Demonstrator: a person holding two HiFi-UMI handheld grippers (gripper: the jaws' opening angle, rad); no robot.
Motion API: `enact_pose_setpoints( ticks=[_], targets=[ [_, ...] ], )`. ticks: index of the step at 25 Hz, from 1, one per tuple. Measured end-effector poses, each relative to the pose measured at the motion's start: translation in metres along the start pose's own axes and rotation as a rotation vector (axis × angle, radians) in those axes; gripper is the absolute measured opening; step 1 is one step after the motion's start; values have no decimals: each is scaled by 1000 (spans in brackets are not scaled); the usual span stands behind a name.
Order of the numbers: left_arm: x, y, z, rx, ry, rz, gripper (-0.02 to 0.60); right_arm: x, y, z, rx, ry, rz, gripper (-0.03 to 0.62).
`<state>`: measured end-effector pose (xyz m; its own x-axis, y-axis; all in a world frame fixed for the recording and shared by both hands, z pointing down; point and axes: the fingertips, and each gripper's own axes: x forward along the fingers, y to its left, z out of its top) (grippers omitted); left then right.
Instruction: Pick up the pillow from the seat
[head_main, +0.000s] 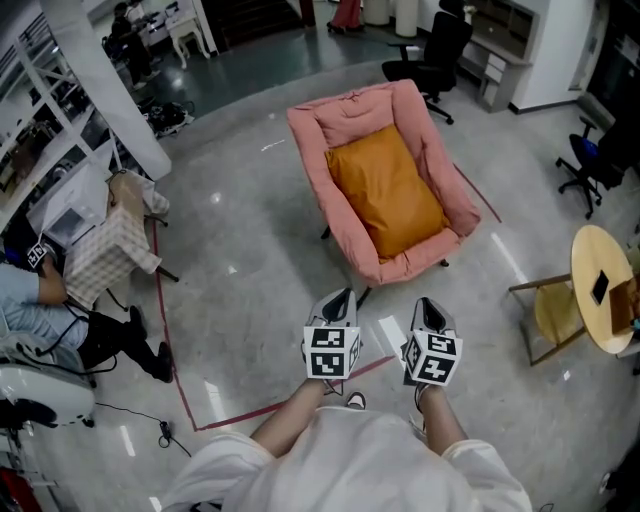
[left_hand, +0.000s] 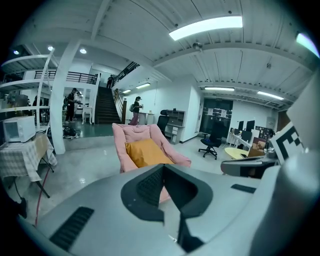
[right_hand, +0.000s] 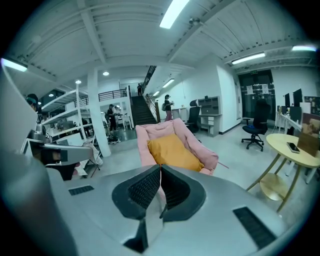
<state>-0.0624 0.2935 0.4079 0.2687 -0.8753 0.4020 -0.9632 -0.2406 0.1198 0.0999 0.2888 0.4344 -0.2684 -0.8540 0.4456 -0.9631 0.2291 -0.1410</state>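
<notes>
Jaws pressed together on both left gripper (head_main: 343, 295) and right gripper (head_main: 428, 303), nothing between them. Both sit short of the orange pillow (head_main: 385, 190), which lies untouched in the pink seat (head_main: 310, 135) ahead. Closing in, opening, grasping and lifting are all left. Seat legs mostly hidden underneath.

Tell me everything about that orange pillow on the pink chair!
The orange rectangular pillow looks soft and puffy, its smooth fabric slightly shiny and wrinkled. It lies face up, filling the seat of the pink padded folding chair, its far end leaning on the backrest. The chair's raised sides hug it. Nothing else touches it.
</notes>
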Motion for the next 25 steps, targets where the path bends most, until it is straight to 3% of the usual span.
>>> enact_pose_setpoints(
  ticks=[15, 25],
  targets=[
    [64, 7, 7, -10, 45, -13, 8, 48, -34, 2, 28, 53, -28, 29],
    [157, 35, 54, 3, 35, -54, 8, 128, -58, 52, 17, 38, -73, 29]
  ],
)
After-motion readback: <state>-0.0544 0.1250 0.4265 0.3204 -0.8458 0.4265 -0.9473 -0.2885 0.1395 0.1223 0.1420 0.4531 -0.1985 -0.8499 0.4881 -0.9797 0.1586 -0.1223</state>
